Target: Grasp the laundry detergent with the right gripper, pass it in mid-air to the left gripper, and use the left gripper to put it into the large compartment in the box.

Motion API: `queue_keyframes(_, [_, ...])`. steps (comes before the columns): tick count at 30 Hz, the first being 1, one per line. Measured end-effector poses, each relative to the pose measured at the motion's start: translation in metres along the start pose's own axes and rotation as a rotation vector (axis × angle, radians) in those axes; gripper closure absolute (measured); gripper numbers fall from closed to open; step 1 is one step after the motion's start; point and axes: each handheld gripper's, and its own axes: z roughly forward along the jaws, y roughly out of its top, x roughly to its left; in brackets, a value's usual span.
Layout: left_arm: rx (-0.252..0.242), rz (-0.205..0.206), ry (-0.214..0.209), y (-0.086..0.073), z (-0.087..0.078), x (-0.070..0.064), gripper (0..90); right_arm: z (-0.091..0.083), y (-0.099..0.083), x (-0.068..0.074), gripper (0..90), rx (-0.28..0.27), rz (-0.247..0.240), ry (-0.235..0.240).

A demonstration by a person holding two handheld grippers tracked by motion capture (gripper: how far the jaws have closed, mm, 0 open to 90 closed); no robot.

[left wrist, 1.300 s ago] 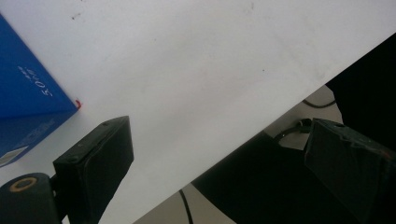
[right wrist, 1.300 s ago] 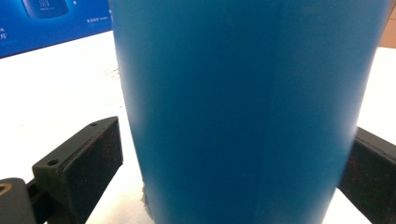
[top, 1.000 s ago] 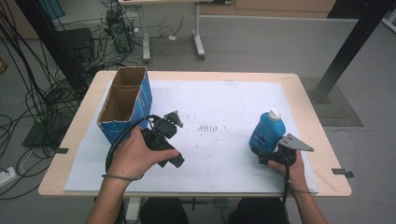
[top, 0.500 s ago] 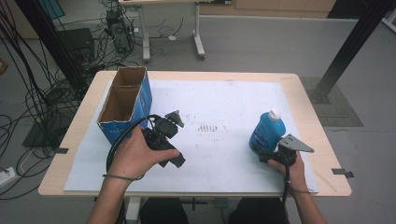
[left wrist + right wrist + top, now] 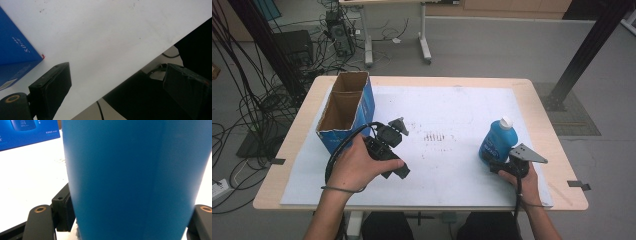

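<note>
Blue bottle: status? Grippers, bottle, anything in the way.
Right gripper shut on blue bottle, upright on the white sheet. Left gripper open, empty, beside the cardboard box. Sheet between bottle and box bare.

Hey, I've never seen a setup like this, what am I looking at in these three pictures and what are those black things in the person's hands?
A person sits at a table and holds a hand-operated gripper in each hand, a clamp with two black jaws. There is no robot arm here.

The high view comes from a fixed camera above the table. The other two come from small cameras riding on the grippers, looking along their jaws.

On the white sheet stand an open blue cardboard box at the left and a blue bottle with a white cap at the right.

The right gripper has its jaws on either side of the bottle's lower body; in the right gripper view the bottle sits pressed between them, so it looks gripped. The left gripper is open and holds nothing, hanging over the sheet's edge near the box.
</note>
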Motion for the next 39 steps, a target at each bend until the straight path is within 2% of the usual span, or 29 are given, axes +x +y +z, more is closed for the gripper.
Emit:
queue_keyframes(19, [0.002,0.001,0.004,0.0021,-0.0009,-0.0017,8.3,-0.0008,-0.0004,0.0,38.8,-0.009,-0.004,0.015])
queue_keyframes(39, [0.002,-0.003,0.004,0.0013,-0.0006,-0.0012,8.3,-0.0011,-0.0008,0.0008,39.6,-0.013,-0.013,0.01])
